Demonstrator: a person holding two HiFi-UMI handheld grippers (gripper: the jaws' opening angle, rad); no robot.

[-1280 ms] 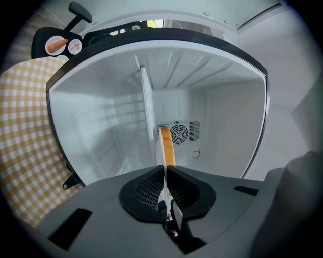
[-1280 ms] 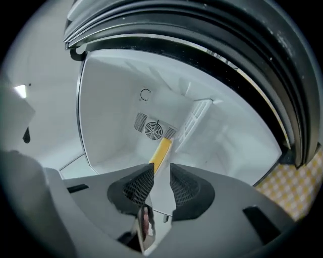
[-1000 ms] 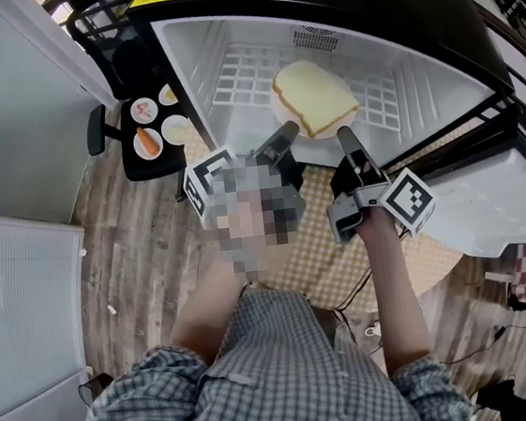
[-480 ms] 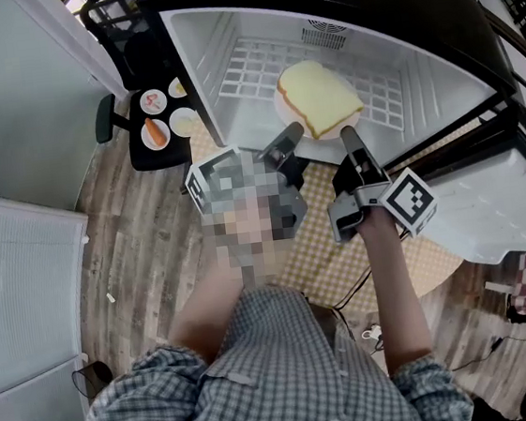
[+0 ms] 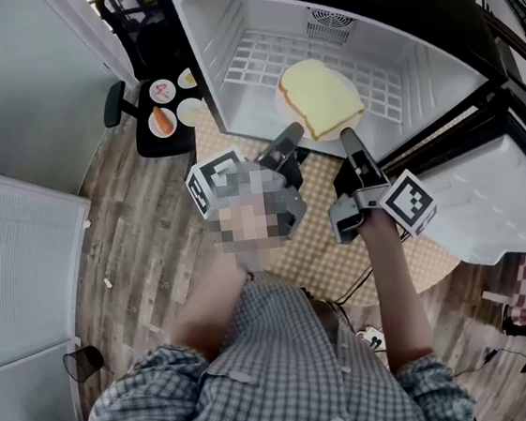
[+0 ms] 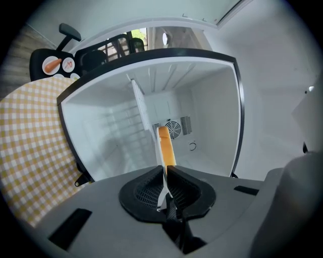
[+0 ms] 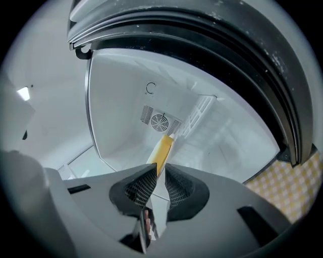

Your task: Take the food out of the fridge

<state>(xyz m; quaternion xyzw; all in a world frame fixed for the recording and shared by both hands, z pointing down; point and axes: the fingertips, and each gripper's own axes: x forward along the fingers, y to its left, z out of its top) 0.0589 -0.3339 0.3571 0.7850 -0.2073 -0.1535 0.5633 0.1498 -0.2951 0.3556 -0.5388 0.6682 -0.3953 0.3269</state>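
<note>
A slice of bread (image 5: pixel 319 95) lies on a white plate (image 5: pixel 281 102) at the front of the open fridge (image 5: pixel 256 64), just over its white wire shelf. My left gripper (image 5: pixel 292 134) is shut on the plate's near left rim. The right gripper (image 5: pixel 349 134) is shut on the near right rim. In the left gripper view the jaws (image 6: pixel 165 169) pinch the thin white plate edge, with the bread (image 6: pixel 164 146) seen edge-on beyond them. The right gripper view shows the same: the gripper (image 7: pixel 157 176) clamps the rim, bread (image 7: pixel 161 148) ahead.
A black chair (image 5: pixel 156 141) left of the fridge carries small plates of food (image 5: pixel 164 122). A yellow checked mat (image 5: pixel 324 245) covers the floor in front. The fridge door (image 5: pixel 497 197) stands open at the right. A white cabinet (image 5: pixel 15 271) is at the far left.
The plate with the bread has drawn slightly away from the fridge's back vent, toward the opening. Both grippers keep their hold on its rim. The head view has shifted.
</note>
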